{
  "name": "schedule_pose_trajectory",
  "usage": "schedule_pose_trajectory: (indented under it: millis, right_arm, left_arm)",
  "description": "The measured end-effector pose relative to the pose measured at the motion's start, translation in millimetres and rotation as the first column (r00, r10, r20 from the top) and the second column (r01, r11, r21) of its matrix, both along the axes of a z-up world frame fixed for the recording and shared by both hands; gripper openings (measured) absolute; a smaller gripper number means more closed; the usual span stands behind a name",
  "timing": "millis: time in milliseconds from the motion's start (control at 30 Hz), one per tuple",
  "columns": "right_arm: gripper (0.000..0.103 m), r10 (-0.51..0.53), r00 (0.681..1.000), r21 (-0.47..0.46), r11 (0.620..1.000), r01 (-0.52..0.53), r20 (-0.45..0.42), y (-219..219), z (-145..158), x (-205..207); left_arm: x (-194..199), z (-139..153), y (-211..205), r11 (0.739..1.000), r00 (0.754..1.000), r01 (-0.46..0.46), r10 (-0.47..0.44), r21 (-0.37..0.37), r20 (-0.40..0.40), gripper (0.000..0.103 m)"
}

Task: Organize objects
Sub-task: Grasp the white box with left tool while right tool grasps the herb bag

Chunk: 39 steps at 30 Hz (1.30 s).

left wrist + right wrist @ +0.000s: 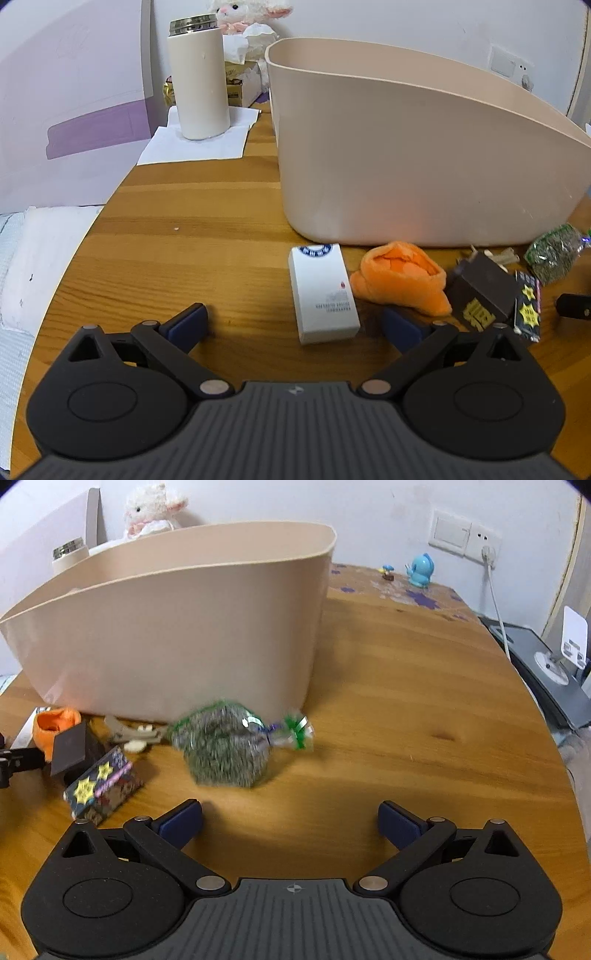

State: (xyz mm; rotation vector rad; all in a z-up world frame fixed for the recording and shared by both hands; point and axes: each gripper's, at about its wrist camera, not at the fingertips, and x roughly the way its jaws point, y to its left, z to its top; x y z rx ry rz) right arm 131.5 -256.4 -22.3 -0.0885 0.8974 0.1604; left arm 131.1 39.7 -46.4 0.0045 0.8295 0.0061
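Objects for sorting lie in a row on the wooden table (pixel 192 221), along the near wall of a beige plastic bin (pixel 406 158). From the left wrist view, the row reads left to right: white box (pixel 323 291), orange plush item (pixel 400 280), dark cube-shaped box (pixel 480 291), star-printed packet (pixel 528 310), and clear bag of green material (pixel 552 254). The orange plush item touches the white box and lies just beside the dark cube-shaped box.

Left hand-held gripper (pixel 295 321): released, jaws spread wide, nothing between them. The white box lies just ahead of the gap between the fingers.

Right hand-held gripper (pixel 290 823): released, jaws spread wide, empty. The clear bag appears blurred in the right wrist view, ahead of the left finger and near the bin corner.

A cream tumbler (pixel 197 81) stands upright on white paper (pixel 195 147) left of the bin.
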Motion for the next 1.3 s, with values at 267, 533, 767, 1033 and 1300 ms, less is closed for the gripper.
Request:
schedule_pose_trajectory:
  millis: [267,533,767,1033,1300]
  right_arm:
    - [0.103,0.028,0.998,0.013,1.000,-0.029,0.063,16.8,-4.4,8.1]
    - [0.091,0.004,0.996,0.015,1.000,-0.005,0.091,23.9,-5.2,14.0]
    - [0.033,0.028,0.992,-0.012,1.000,-0.027,0.123,32.2,2.7,0.7]
    - [0.032,0.031,0.994,-0.003,1.000,-0.031,0.107,23.1,5.4,-10.6]
    - [0.032,0.047,0.990,0.041,0.998,-0.053,0.134,18.3,27.3,-30.0]
  left_arm:
    - [6.2,-1.6,-1.0,1.000,1.000,0.008,-0.008,-0.001,0.019,0.101]
    - [3.5,-0.2,-1.7,0.999,0.998,0.046,-0.046,-0.001,0.045,0.086]
    - [-0.1,7.3,-11.8,0.993,0.992,0.121,-0.120,-0.014,0.043,0.033]
    - [-5.3,9.5,-9.6,0.993,0.993,0.114,-0.113,-0.026,0.016,0.032]
    - [-22.1,21.6,-8.0,0.991,0.991,0.133,-0.132,-0.030,0.036,0.032]
